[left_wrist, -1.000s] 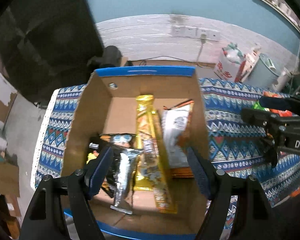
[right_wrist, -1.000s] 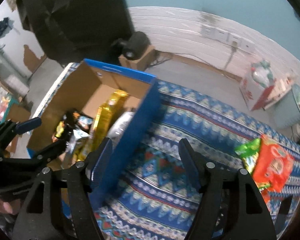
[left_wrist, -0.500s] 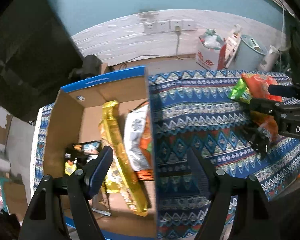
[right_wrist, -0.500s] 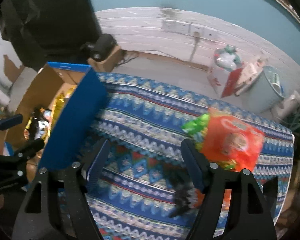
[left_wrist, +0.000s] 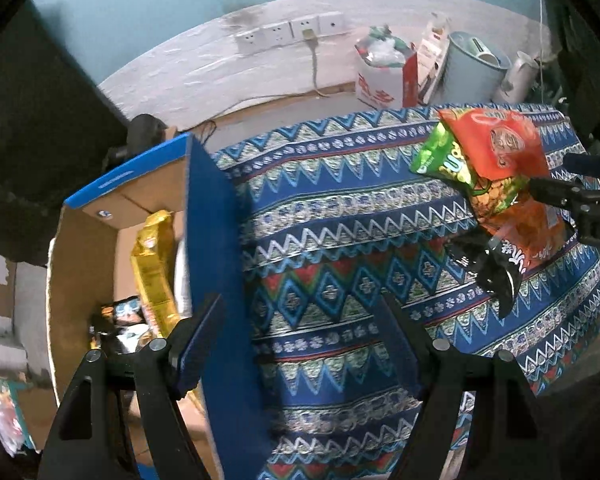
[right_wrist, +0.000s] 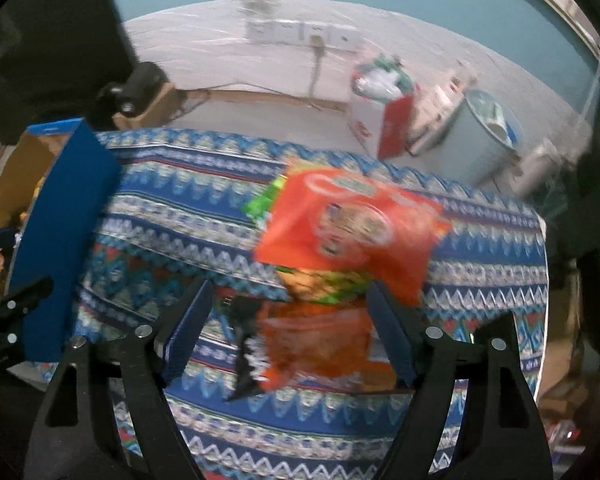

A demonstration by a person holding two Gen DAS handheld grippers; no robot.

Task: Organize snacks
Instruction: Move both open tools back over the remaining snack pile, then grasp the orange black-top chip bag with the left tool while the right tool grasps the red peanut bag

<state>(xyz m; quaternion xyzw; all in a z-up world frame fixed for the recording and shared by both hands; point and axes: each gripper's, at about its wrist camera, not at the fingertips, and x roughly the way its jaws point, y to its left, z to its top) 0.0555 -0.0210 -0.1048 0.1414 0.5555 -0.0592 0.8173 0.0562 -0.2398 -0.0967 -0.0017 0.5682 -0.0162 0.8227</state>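
Observation:
A blue-edged cardboard box stands at the left of the patterned cloth and holds a gold packet and dark packets. A pile of snacks lies at the right: a red bag on a green bag, an orange bag and a black packet. My left gripper is open and empty over the box's right wall. My right gripper is open, its jaws on either side of the orange bag's near part; it also shows in the left wrist view.
Beyond the table stand a white and red carton, a pale blue bin and wall sockets. A dark object sits on a brown box behind the cardboard box. The box's blue wall rises left of my right gripper.
Both grippers have swung right, away from the box's inside. The snack pile has come between the right gripper's jaws. Both stay open.

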